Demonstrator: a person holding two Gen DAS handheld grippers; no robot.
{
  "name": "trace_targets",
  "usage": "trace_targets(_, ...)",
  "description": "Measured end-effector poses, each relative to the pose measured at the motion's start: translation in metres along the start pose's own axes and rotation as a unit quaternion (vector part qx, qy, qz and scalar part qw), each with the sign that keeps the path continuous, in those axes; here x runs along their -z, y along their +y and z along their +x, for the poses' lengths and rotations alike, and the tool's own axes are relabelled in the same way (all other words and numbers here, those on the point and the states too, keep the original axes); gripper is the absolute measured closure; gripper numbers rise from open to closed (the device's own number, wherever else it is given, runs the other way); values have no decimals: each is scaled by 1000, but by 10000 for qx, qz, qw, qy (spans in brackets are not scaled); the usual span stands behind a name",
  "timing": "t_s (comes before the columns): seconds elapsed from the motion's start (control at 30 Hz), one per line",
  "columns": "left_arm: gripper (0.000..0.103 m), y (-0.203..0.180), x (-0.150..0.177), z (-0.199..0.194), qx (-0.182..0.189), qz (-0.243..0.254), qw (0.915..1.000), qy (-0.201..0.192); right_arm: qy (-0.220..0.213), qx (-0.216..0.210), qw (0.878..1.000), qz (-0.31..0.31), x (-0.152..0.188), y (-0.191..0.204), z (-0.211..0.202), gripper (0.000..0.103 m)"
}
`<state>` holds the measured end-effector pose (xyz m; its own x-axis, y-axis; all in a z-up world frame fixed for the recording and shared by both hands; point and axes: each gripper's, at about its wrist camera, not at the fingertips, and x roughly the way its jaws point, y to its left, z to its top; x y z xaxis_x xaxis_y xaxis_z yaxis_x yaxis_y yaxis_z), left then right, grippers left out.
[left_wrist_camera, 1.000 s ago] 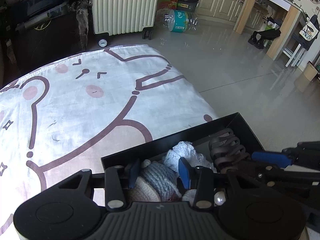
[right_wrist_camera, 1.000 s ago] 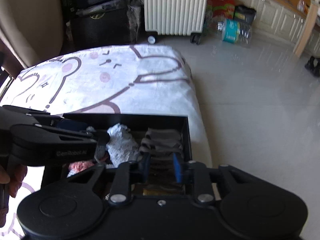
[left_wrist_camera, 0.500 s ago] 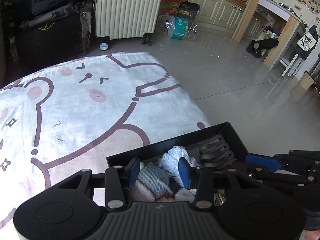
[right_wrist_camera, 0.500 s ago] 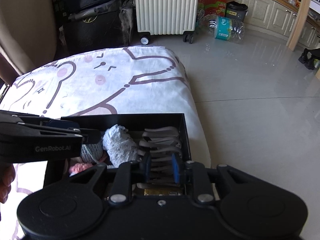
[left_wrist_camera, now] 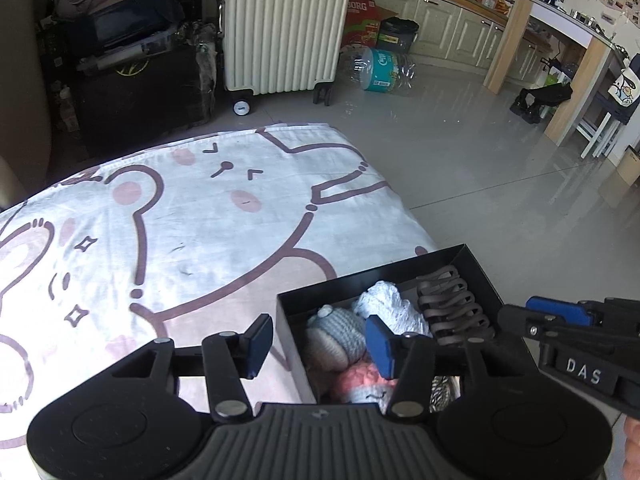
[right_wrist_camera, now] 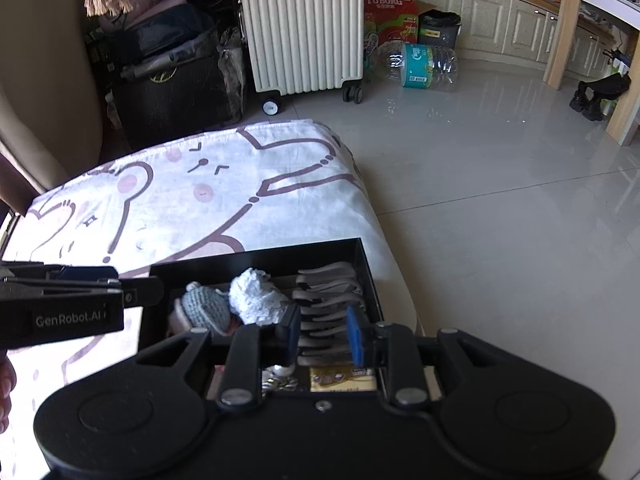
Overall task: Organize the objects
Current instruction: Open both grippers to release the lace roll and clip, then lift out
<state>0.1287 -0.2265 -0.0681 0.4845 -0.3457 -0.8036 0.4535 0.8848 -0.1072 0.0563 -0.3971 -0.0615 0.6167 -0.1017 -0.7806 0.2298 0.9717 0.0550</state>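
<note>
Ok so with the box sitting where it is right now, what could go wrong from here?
1. The black box sits at the bed's edge beside the tiled floor; a nudge from either gripper might tip it off.
2. The left gripper is open astride the box's left wall, so closing could clamp the wall rather than an item.
3. The white crocheted piece rides high in the box and could spill if it is jostled.

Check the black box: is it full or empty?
Mostly full: the black box holds knitted pieces and dark hair clips.
</note>
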Motion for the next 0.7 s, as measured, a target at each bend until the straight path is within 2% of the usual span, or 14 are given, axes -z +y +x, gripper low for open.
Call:
trace_targets(0.1, 44, 4, 5, -13, -73, 16, 10000, -3, -89, 29, 9999, 59, 1, 3, -11, 72)
trace_targets(0.47, 36, 17, 20, -55, -285, -82, 9995, -105, -246, 191, 9994, 120, 9, 16, -48, 70)
trace_targets(0.57, 29, 17, 23, -67, -344, -65, 9992, -190, -250, 254, 9993, 94, 15, 19, -59, 68)
trace_targets(0.7, 21, 19, 31, -78, -467, -60, 9987, -217, -241, 373, 9990, -10, 22, 23, -69, 60)
